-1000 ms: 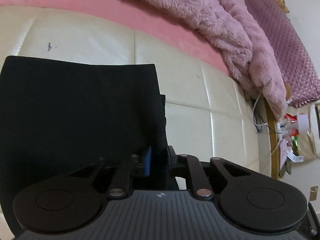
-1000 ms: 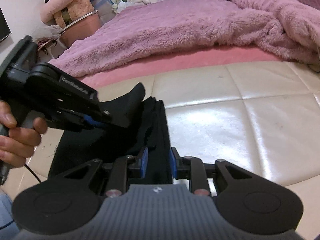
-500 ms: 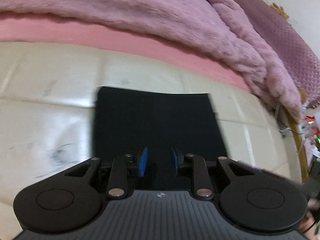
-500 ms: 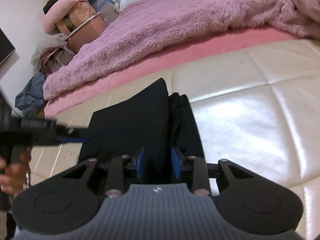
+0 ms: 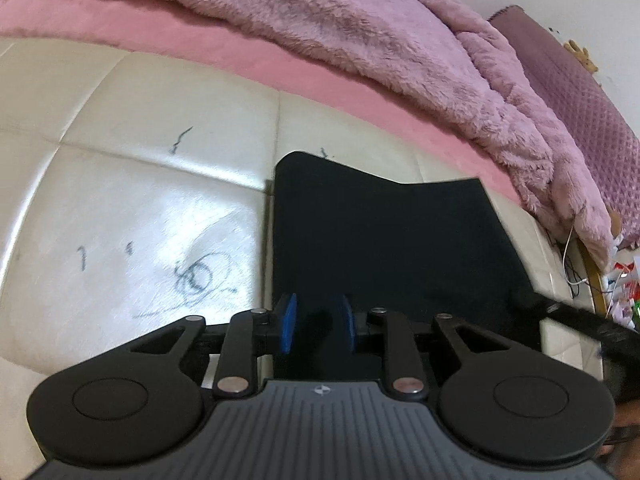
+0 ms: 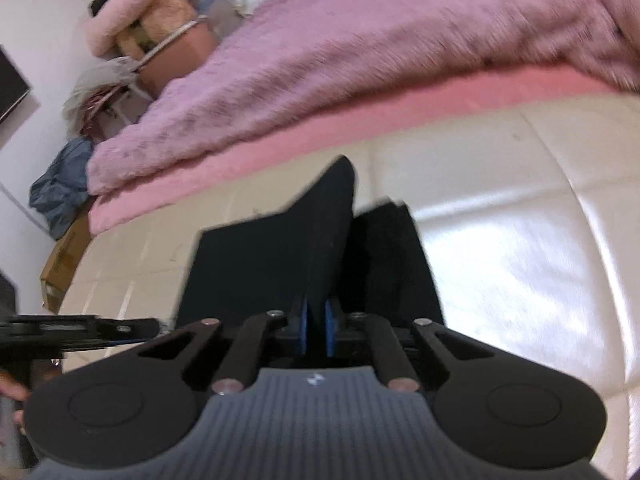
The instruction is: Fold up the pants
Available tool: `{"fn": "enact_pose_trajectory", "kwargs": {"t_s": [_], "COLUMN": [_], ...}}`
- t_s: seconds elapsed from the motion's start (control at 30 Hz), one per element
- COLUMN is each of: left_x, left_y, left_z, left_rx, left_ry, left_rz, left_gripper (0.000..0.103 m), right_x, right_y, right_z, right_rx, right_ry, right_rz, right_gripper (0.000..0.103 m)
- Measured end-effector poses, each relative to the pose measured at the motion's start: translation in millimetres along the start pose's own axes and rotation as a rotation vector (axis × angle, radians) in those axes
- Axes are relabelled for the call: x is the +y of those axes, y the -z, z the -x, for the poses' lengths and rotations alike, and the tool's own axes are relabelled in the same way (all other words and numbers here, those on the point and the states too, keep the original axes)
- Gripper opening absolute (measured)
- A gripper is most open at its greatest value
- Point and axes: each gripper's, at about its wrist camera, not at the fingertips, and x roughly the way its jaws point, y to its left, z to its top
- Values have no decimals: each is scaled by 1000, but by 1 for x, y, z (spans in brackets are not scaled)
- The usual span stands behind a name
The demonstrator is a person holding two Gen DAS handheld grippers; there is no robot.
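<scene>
The black pants point(image 5: 384, 240) lie folded on the cream quilted surface point(image 5: 140, 200). My left gripper point(image 5: 318, 322) hangs over their near left edge with its blue pads apart and no cloth between them. My right gripper point(image 6: 315, 326) is shut on a raised fold of the pants point(image 6: 328, 224), lifted above the flat part. The left gripper also shows in the right wrist view point(image 6: 80, 330) at the far left, and the right gripper shows blurred in the left wrist view point(image 5: 580, 320).
A fluffy pink-purple blanket point(image 5: 360, 28) and a pink sheet point(image 5: 200, 44) border the far side. Pen marks point(image 5: 200, 276) are on the cream surface. In the right wrist view a cardboard box point(image 6: 64, 260) and a pile of clothes point(image 6: 60, 188) lie at the left.
My left gripper let go of the pants, opened and drew back to their left edge. My right gripper closed on the fold and lifted it.
</scene>
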Motion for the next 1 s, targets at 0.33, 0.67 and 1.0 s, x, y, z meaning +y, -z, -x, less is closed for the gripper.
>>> {"fn": "enact_pose_trajectory", "kwargs": {"t_s": [0.33, 0.67, 1.0], "left_x": [-27, -21, -33], "left_y": [-5, 5, 9], "left_z": [-20, -49, -29], "left_rx": [4, 26, 11], "left_ry": [-30, -99, -86], "left_rz": [-129, -147, -191], "left_gripper": [14, 6, 7], "right_x": [-2, -60, -53], "right_y": [-18, 9, 16], "right_z": [28, -24, -1], "right_rx": [-37, 29, -1], "right_ry": [68, 109, 242], "right_rz": [8, -70, 43], "right_gripper": [2, 2, 7]}}
